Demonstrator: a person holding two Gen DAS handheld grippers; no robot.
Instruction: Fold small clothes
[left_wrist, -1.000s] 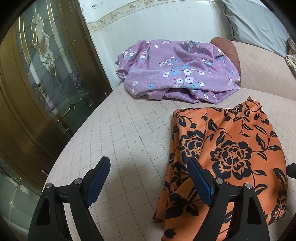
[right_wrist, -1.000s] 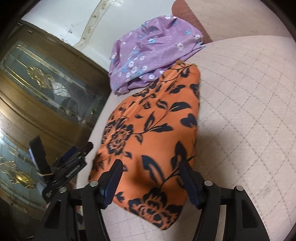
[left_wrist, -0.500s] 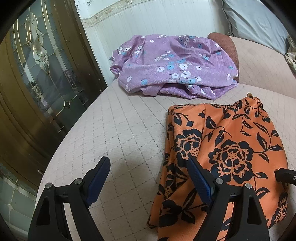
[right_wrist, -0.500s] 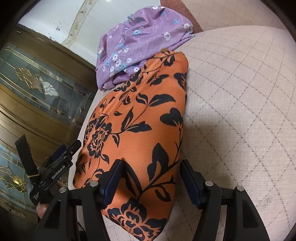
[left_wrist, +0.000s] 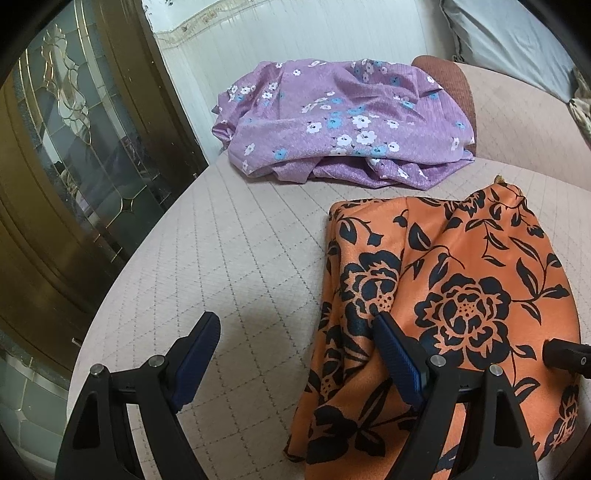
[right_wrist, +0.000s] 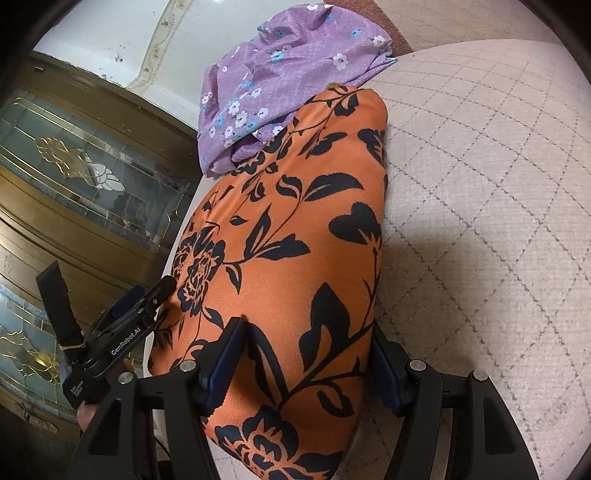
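1. Underneath everything lies a pale quilted cushion (left_wrist: 240, 258) stitched in a diamond grid; a dark wooden door with leaded glass (left_wrist: 74, 147) stands at its left, a white wall behind it.
2. Folded flat on the cushion, the orange floral garment (right_wrist: 288, 240) lies just in front of a crumpled purple flowered cloth (left_wrist: 340, 122), their edges meeting in the right wrist view.
3. Spread wide, the left gripper (left_wrist: 295, 354) holds nothing, one finger over bare cushion, the other over the garment's left edge.
4. Likewise parted, the right gripper (right_wrist: 306, 354) straddles the garment's near end; whether its pads touch the cloth I cannot tell.
5. Compared with a second ago, the right gripper sits lower and closer over the garment.
6. Only a grey pillow's corner (left_wrist: 509, 44) shows, and the garment's near hem is hidden behind the fingers.
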